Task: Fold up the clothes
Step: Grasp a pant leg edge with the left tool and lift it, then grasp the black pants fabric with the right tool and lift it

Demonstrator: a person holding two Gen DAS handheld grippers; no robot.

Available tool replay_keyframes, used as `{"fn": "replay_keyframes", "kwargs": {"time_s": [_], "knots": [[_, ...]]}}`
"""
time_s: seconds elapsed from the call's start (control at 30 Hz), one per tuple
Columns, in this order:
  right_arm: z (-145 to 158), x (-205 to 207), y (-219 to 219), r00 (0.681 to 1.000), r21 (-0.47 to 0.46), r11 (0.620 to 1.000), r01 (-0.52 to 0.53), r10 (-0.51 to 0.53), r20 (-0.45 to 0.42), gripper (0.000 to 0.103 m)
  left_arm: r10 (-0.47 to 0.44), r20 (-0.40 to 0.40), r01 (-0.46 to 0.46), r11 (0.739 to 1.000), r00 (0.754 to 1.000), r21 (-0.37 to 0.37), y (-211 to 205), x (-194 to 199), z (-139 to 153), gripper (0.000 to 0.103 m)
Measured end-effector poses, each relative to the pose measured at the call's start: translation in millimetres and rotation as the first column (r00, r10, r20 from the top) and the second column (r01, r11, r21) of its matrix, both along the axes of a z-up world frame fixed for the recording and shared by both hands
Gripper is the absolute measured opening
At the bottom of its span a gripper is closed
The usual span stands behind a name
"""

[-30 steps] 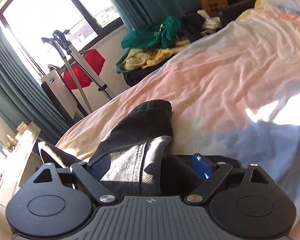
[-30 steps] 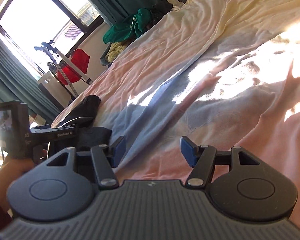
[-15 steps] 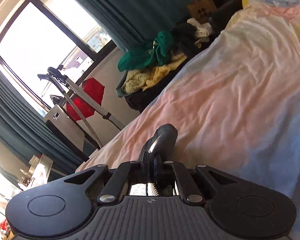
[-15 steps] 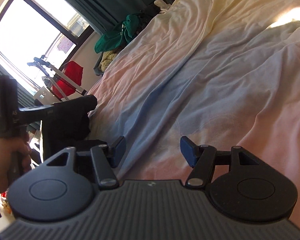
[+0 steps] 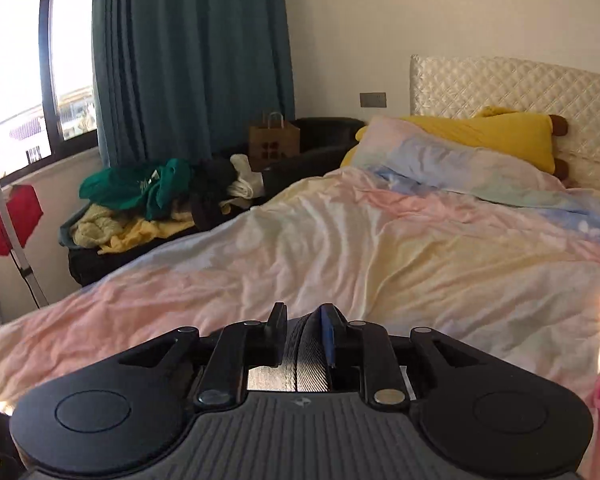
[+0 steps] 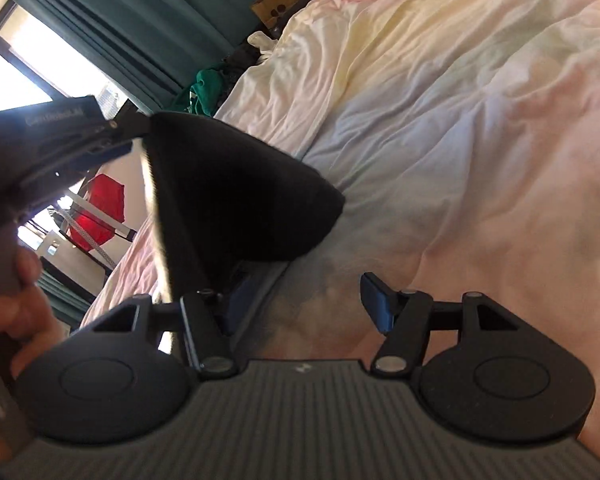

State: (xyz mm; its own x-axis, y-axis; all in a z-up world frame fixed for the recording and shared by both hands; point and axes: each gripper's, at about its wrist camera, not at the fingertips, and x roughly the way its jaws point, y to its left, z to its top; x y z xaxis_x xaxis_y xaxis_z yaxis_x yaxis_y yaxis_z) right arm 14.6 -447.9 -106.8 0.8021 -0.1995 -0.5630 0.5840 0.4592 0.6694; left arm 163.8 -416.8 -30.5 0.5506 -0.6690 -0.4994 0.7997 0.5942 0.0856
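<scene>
Left wrist view: left gripper (image 5: 302, 320) is clamped on a fold of the dark garment (image 5: 308, 356), fabric pinched btwn the pads, prob. to lift it off the bed (image 5: 340, 248) so it hangs and can be laid out. Right wrist view shows that garment (image 6: 236, 200) hanging at 10 o'clock, just above the duvet, w/ the left hand (image 6: 16, 304) wrapped round its handle. Right gripper (image 6: 304, 296) has jaws spread wide w/ nothing in them, level, low over the bed.
</scene>
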Motion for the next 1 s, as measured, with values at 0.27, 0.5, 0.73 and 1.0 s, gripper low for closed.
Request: {"fn": "replay_keyframes", "kwargs": {"time_s": [0.27, 0.5, 0.73, 1.0], "knots": [[-13, -7, -9, 0.999, 0.115, 0.993, 0.016, -0.020, 0.033, 0.062, -0.014, -0.131, 0.008, 0.999, 0.991, -0.048, 96, -15, -17, 0.062], [1, -7, -7, 0.991, 0.137, 0.990, -0.034, 0.016, 0.130, 0.063, 0.202, -0.117, -0.210, 0.975, 0.972, -0.066, 269, -84, -4, 0.076], [22, 21, -12, 0.986, 0.135, 0.987, -0.088, 0.067, 0.154, 0.064, 0.428, -0.132, -0.435, 0.900, 0.894, -0.035, 419, -126, 7, 0.077], [24, 73, -41, 0.987, 0.143, 0.983, -0.113, 0.094, 0.134, 0.064, 0.559, -0.210, -0.590, 0.797, 0.802, -0.129, 512, -138, 0, 0.078]]}}
